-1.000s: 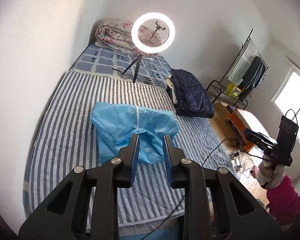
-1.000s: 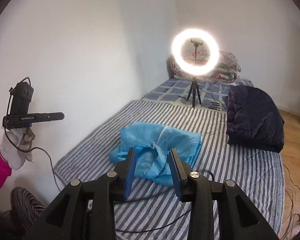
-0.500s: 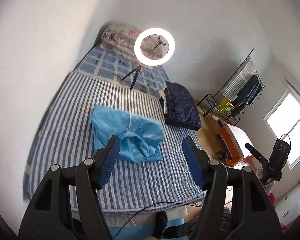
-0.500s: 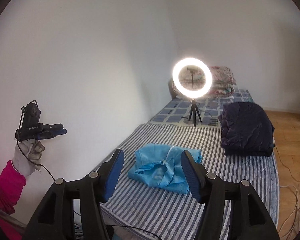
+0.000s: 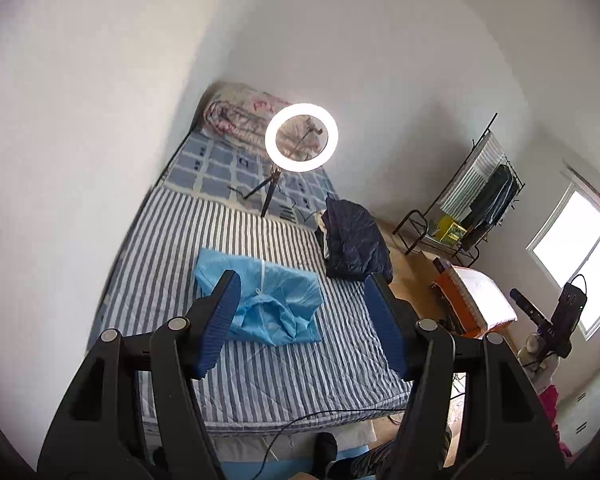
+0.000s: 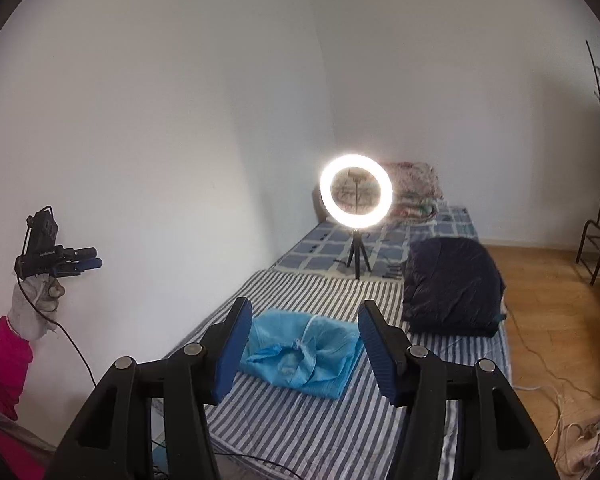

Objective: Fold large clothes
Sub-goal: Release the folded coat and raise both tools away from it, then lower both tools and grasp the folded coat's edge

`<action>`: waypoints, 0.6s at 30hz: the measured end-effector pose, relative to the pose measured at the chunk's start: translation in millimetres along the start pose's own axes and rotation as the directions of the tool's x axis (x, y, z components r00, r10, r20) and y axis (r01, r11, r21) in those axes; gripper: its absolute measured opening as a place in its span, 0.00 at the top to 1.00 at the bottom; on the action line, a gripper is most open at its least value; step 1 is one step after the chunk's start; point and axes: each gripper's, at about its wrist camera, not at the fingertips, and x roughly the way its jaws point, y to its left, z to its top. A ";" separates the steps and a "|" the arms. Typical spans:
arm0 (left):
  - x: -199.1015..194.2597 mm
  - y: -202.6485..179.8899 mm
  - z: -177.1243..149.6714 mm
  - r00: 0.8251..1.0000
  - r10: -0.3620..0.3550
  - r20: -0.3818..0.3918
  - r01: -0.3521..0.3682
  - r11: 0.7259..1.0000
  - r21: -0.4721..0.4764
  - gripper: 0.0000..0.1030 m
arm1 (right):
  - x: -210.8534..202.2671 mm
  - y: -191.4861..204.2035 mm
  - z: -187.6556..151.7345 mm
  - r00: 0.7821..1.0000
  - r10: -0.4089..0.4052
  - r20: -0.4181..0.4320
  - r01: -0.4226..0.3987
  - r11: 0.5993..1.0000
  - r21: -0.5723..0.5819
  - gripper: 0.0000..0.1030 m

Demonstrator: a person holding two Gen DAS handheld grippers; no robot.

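Observation:
A light blue garment lies folded in a loose bundle on the striped bed. My left gripper hangs well above and short of it, open, with nothing between its blue pads. My right gripper is also raised off the bed; its jaws are closing a little, still wide apart and empty. Each view shows the other gripper off to the side in a gloved hand: the left gripper and the right gripper.
A folded dark navy jacket lies on the bed's right side. A lit ring light stands on a tripod behind the garment, with a rolled quilt at the head. A clothes rack and floor cables are on the right.
Both grippers have risen and drawn back from the blue garment. Their jaws, narrow a second ago, now stand wide. The garment stays on the bed.

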 end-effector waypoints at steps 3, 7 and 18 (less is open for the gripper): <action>-24.6 -13.0 19.1 0.999 -0.007 0.035 0.006 1.000 0.020 0.36 | -25.3 2.1 22.4 0.998 -0.027 0.049 0.028 0.999 -0.030 0.42; -43.4 -20.0 38.7 0.996 0.013 0.086 -0.017 0.999 0.046 0.35 | -41.3 -3.0 43.8 0.993 -0.076 0.094 0.081 0.995 -0.055 0.42; 110.5 79.6 -13.4 0.997 0.019 -0.081 -0.033 0.986 -0.165 0.29 | 88.0 -48.6 -30.9 0.993 -0.003 -0.117 0.015 0.995 0.100 0.38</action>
